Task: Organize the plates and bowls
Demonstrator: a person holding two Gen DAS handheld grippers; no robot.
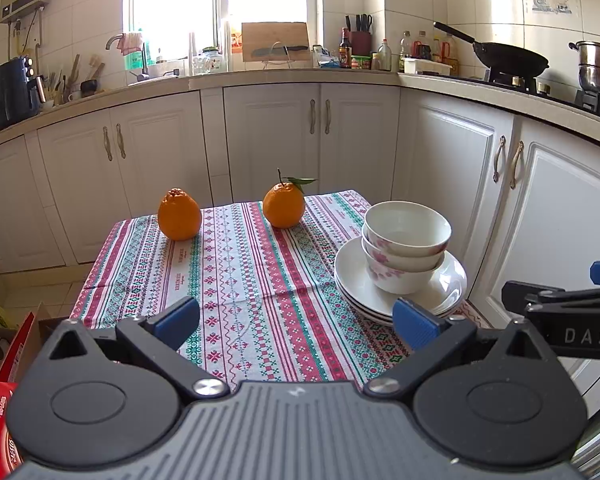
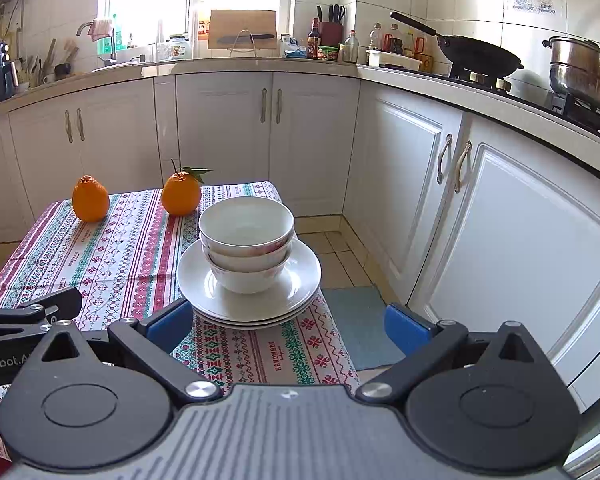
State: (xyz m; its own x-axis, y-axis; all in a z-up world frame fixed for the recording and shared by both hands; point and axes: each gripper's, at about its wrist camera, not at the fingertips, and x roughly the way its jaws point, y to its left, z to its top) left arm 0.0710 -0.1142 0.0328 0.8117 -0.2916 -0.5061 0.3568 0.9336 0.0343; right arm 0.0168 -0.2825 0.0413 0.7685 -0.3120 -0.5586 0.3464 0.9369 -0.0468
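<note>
Small table w/ woven-look tablecloth (image 1: 236, 280), striped in red, green & white bands of cross-stitch pattern, a fold crease running across it. On its right side sits a stack of plates (image 1: 452, 292) (image 2: 300, 280): glossy white ceramic, round, shallow, wide rims, approx three deep. Nested on top, centred, are three bowls (image 1: 406, 236) (image 2: 246, 232), glazed white inside, pink floral print on outer walls, deep rounded shape. Stack is near the table's right edge.

Two oranges (image 1: 179, 216) (image 2: 90, 199) at the far side, pebbly skin, knobby tops; the right one has a stem & green leaf.

Left gripper (image 1: 296, 320): black body, blue pads, jaws spread wide, holding nothing, above the cloth. Right gripper (image 2: 288, 322): same build, jaws wide apart, empty, just short of the plates.

Behind: white panelled cabinets (image 1: 272, 136), black wok (image 1: 508, 58), steel pot (image 1: 598, 66).
</note>
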